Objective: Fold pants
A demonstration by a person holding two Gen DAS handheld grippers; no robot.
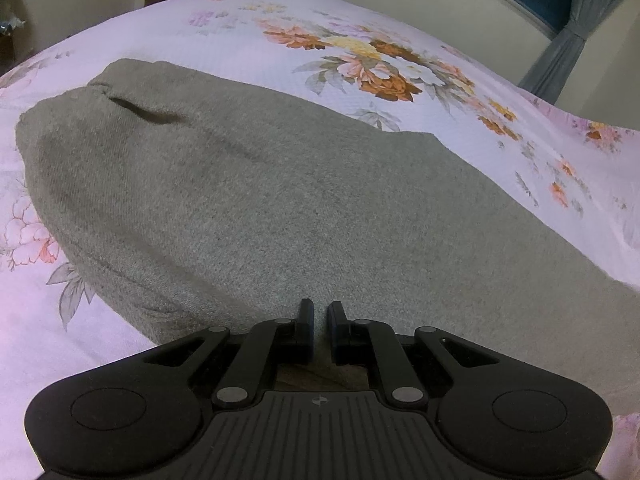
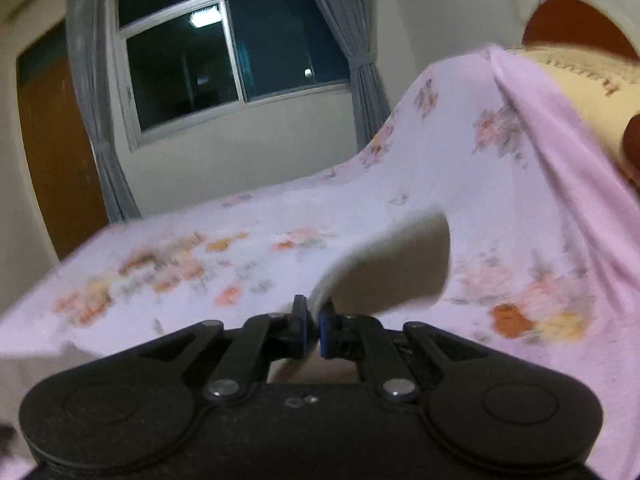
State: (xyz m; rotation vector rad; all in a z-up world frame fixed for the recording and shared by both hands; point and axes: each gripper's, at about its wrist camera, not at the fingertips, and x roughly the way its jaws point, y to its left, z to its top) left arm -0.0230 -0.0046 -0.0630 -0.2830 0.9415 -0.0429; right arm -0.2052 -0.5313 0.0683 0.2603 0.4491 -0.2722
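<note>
Grey sweatpants (image 1: 248, 200) lie across the floral bed sheet (image 1: 360, 20) in the left wrist view, waistband end at far left with a dark pocket slit. My left gripper (image 1: 319, 310) sits low over the near part of the pants, its jaws nearly closed with a narrow gap; whether cloth is pinched between them is hidden. My right gripper (image 2: 314, 306) is shut on a light grey piece of the pants (image 2: 392, 264), which rises from the jaws and curls to the right above the sheet (image 2: 180, 240). The right wrist view is motion-blurred.
A window (image 2: 224, 48) with grey curtains (image 2: 92, 92) and a pale wall stand beyond the bed. A brown door (image 2: 52, 152) is at the left. A cream and brown headboard (image 2: 592, 76) rises at the right, with the sheet draped up against it.
</note>
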